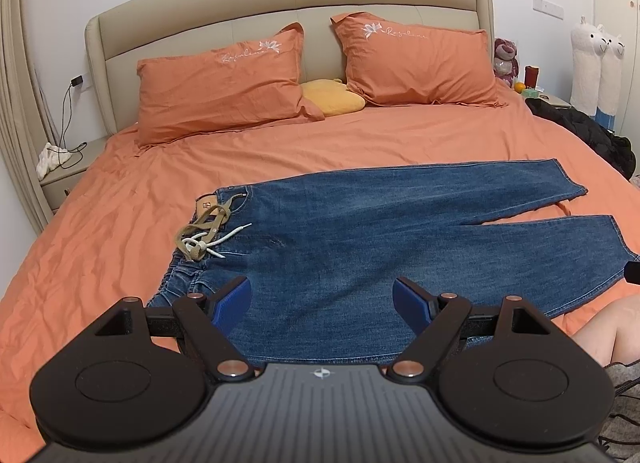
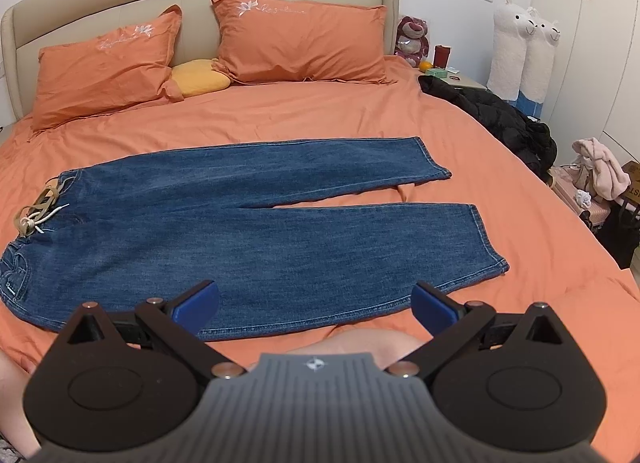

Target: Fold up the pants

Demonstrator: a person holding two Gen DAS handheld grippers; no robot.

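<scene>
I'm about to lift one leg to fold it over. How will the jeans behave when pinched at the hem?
The jeans lie flat on the bed, so they will likely drape and sag, not hold shape. Thick denim probably feels heavyish and drags. The drawstring may dangle loose.

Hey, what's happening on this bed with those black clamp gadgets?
A person is holding two hand-held grippers over a pair of blue jeans spread flat on the orange bed, about to fold them. The left gripper hangs near the waistband end, the right gripper near the leg that lies closer to the person. Both have their jaws open and grip nothing; no fold is made yet.
</scene>
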